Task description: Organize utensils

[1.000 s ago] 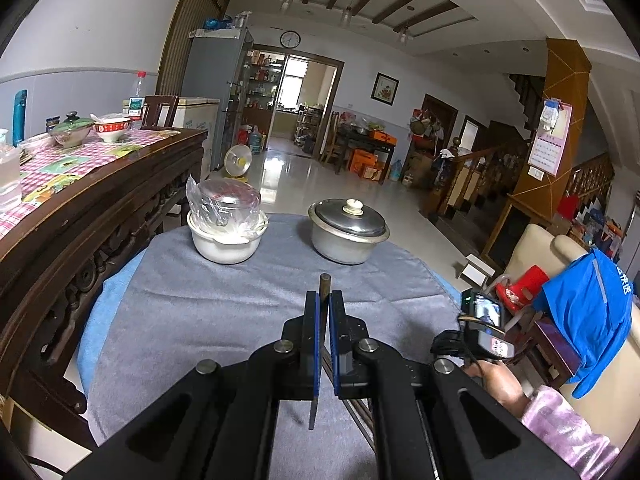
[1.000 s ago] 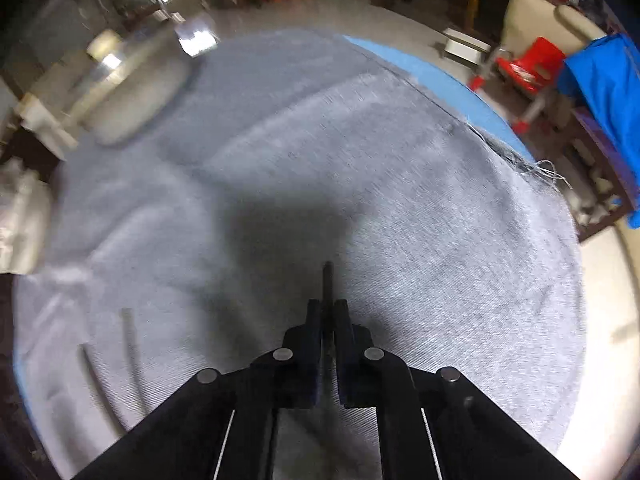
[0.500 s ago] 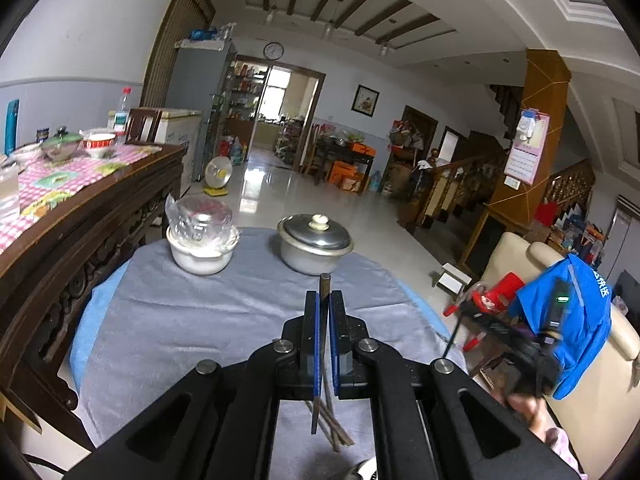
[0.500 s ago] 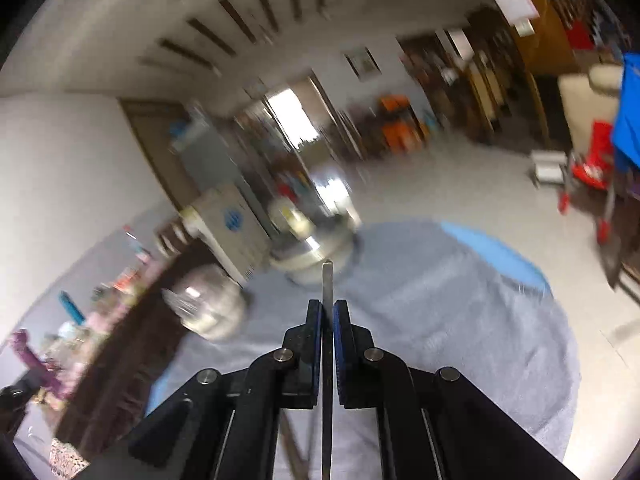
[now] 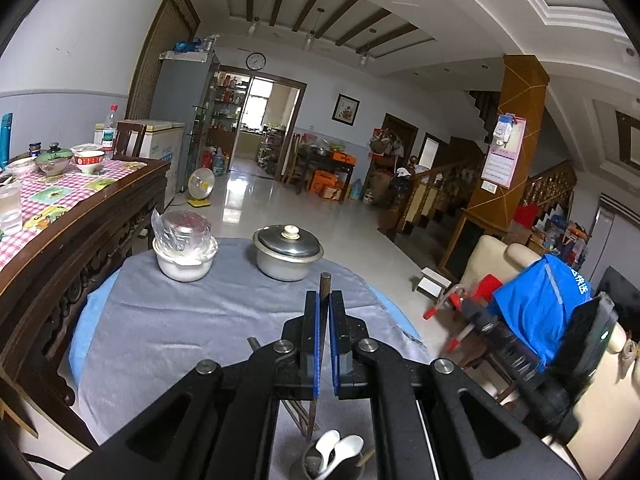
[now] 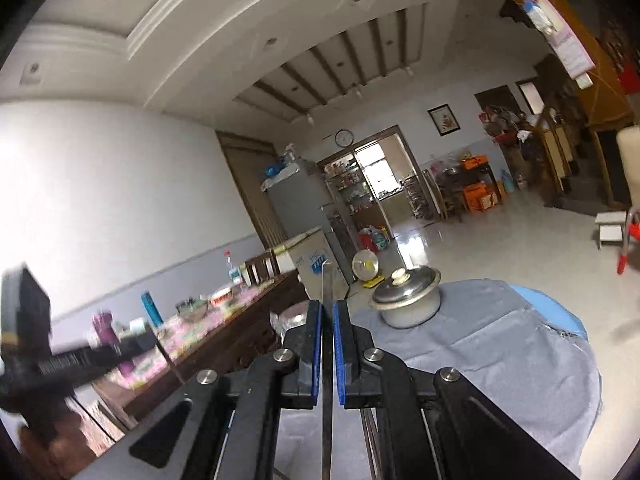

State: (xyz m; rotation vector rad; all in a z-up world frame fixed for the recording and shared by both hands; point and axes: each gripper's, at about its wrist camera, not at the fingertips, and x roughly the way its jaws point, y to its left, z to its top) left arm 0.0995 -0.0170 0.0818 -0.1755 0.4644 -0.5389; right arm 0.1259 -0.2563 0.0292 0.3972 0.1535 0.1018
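Left claw [image 5: 324, 312] pinches a dark wooden chopstick [image 5: 323, 292] upright over the dark round utensil cup [image 5: 320, 466], which already holds two white ceramic spoons [image 5: 340, 446] and more sticks, near the edge of the grey-clothed round tabletop [image 5: 180, 320]. Right claw [image 6: 327, 320] pinches a slim grey metal utensil handle [image 6: 327, 280], not yet stowed. Task partway, seemingly.

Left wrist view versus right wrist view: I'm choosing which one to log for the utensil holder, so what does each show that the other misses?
Only the left wrist view shows the dark utensil holder with two white spoons beneath the left gripper, which is shut on a dark chopstick, and the white bowl.

Only the right wrist view shows the right gripper shut on a pale flat utensil.

Both show the lidded metal pot on the grey cloth.
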